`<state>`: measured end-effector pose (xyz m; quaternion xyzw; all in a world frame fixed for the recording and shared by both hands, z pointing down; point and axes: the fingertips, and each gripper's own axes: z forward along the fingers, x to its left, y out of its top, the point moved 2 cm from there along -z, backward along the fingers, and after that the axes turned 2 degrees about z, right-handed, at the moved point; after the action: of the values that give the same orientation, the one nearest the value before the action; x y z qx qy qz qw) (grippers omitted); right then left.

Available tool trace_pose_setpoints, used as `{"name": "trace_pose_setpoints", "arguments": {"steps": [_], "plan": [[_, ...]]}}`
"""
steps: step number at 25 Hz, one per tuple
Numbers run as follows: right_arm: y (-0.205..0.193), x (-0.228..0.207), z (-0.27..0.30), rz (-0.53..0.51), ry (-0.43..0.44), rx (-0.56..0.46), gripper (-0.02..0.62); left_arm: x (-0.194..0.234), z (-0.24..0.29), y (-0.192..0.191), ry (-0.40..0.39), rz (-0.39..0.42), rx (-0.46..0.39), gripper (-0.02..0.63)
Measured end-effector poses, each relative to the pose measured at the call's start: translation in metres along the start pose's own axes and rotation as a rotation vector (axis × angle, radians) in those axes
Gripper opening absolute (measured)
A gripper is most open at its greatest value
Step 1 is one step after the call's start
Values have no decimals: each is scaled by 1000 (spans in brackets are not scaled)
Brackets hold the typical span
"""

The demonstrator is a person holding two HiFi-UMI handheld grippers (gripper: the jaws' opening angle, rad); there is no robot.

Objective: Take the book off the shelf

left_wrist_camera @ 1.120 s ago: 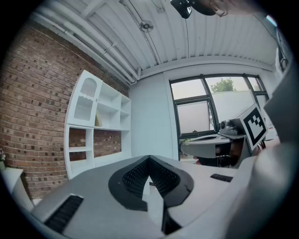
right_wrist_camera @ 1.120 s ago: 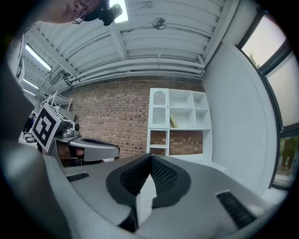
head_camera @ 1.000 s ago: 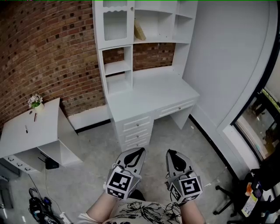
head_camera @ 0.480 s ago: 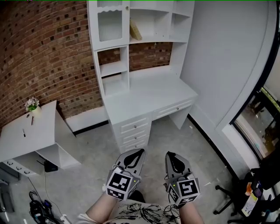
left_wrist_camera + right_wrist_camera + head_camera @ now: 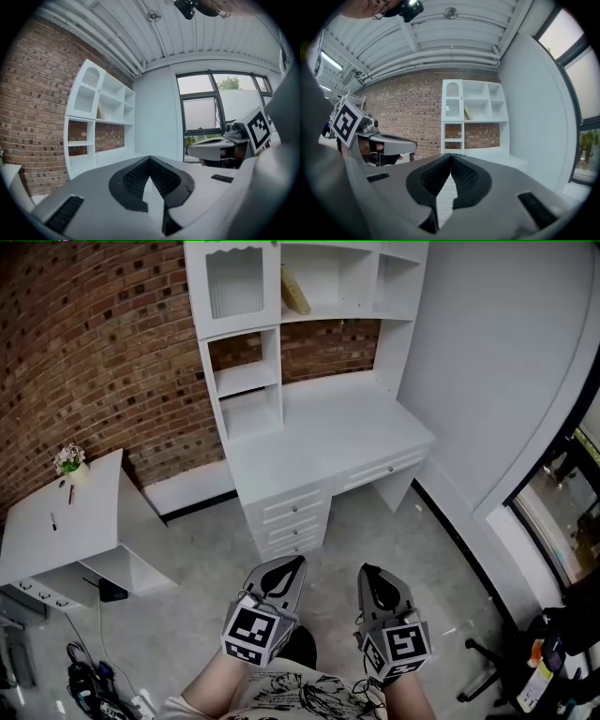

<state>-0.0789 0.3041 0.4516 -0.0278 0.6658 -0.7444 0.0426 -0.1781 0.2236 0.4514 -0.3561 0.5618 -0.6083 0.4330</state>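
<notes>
A tan book (image 5: 295, 292) leans tilted in an upper compartment of the white shelf unit (image 5: 246, 379) above the desk. It also shows small and far off in the left gripper view as the book (image 5: 100, 111) and in the right gripper view as the book (image 5: 468, 113). My left gripper (image 5: 298, 562) and right gripper (image 5: 363, 569) are held low in front of the person's body, side by side, pointing toward the desk and well short of it. Both are shut with nothing between the jaws: left gripper (image 5: 149, 158), right gripper (image 5: 451, 157).
A white desk (image 5: 328, 437) with drawers (image 5: 292, 512) stands against the brick wall. A low white side table (image 5: 66, 521) carries a small potted plant (image 5: 70, 459). Cables (image 5: 89, 681) lie on the floor at left. A chair base (image 5: 487, 657) and a window are at right.
The head view has shifted slightly, so the desk and shelf sit a little lower and to the right in the picture. Both grippers stay shut in about the same place.
</notes>
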Motion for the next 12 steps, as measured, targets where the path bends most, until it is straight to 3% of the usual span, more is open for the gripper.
{"name": "trace_pose_setpoints", "arguments": {"steps": [4,12], "plan": [[-3,-9,31,-22,33,14,5,30,26,-6,30,-15,10,12],[9,-60,144,-36,-2,36,5,112,124,-3,14,-29,30,12]]}}
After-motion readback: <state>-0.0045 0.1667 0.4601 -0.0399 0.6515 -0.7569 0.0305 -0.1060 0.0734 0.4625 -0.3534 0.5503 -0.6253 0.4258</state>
